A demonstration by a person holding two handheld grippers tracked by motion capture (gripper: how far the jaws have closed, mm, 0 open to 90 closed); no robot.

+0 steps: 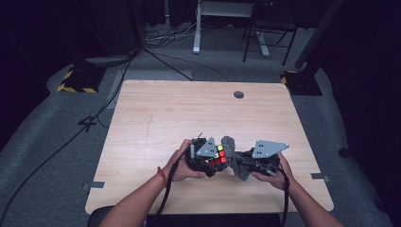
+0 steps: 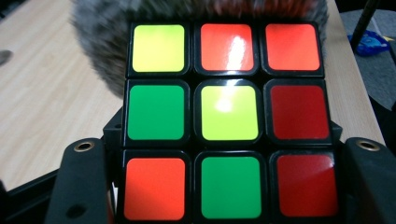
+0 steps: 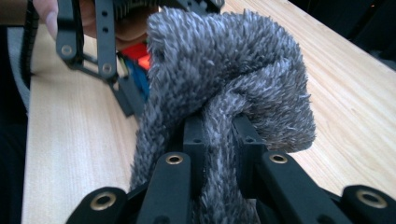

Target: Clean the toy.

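Observation:
A colour cube (image 1: 218, 156) sits in my left gripper (image 1: 210, 160) near the table's front edge, its jaws shut on the cube's sides. In the left gripper view the cube (image 2: 226, 121) faces the camera with yellow, orange, green and red tiles. My right gripper (image 1: 243, 163) is shut on a fluffy grey cloth (image 1: 234, 156), which presses against the cube's right side. In the right gripper view the grey cloth (image 3: 229, 93) bulges out above the clamped jaws, and the cube (image 3: 137, 63) peeks out behind it, held by the left gripper (image 3: 109, 65).
The wooden table (image 1: 189, 113) has a round cable hole (image 1: 239, 94) at the far side. Cables trail from both grippers over the front edge. Beyond the table lie floor cables and desk legs (image 1: 197, 28).

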